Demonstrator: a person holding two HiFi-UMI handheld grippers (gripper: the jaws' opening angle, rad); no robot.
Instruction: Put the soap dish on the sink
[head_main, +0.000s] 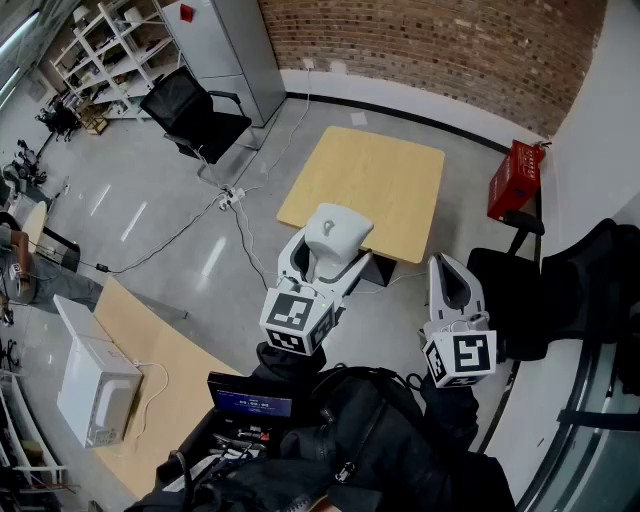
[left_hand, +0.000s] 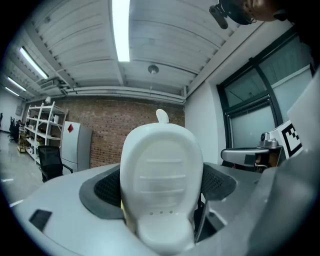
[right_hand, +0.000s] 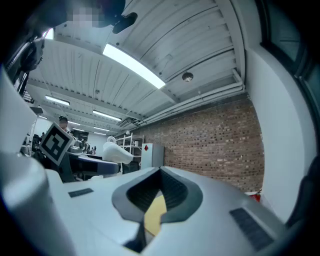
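Note:
A white soap dish (head_main: 335, 232) is clamped between the jaws of my left gripper (head_main: 325, 252), held level in the air above the floor. In the left gripper view the soap dish (left_hand: 160, 180) fills the middle, with a dark pad (left_hand: 107, 189) pressed against each side of it. My right gripper (head_main: 452, 278) hangs beside it on the right, jaws together and holding nothing. In the right gripper view, the right gripper (right_hand: 160, 175) has closed pads, and the soap dish (right_hand: 117, 152) shows at the left. No sink is in any view.
Below the grippers is a square wooden table (head_main: 365, 190). A red box (head_main: 515, 180) stands by the wall, with black chairs at the back left (head_main: 195, 115) and at the right (head_main: 560, 290). Another table (head_main: 160, 370) carries a white appliance (head_main: 95, 385). Cables (head_main: 240, 215) cross the floor.

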